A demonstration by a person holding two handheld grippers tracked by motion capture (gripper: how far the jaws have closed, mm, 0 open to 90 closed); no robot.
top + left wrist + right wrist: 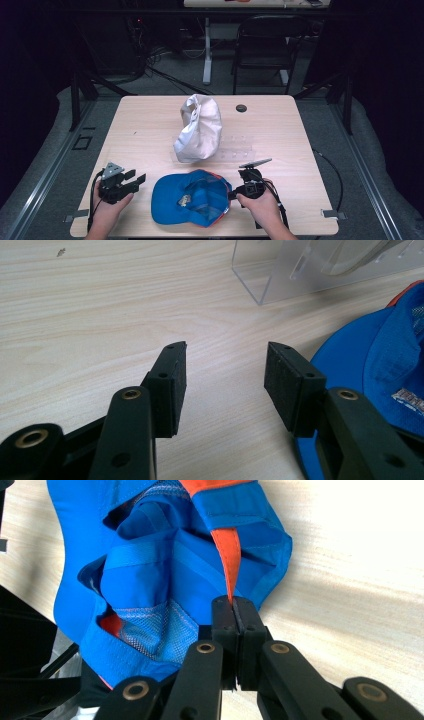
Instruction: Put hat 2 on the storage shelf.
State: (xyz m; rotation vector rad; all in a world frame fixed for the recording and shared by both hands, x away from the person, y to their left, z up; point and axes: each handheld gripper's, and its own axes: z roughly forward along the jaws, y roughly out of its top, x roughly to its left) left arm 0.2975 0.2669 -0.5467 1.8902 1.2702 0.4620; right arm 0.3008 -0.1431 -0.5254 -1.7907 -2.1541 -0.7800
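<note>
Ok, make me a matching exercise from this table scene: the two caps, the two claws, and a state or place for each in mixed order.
Column one:
1. blue cap
2. white cap
3. left claw
4. right claw

Column two:
A. jaws apart over bare wood, nothing between them
B. propped on the clear stand at mid-table
C. lying upside down at the near edge of the table
D. jaws shut on an orange strip of fabric

Pairs: 1-C, 2-B, 3-A, 4-D
</note>
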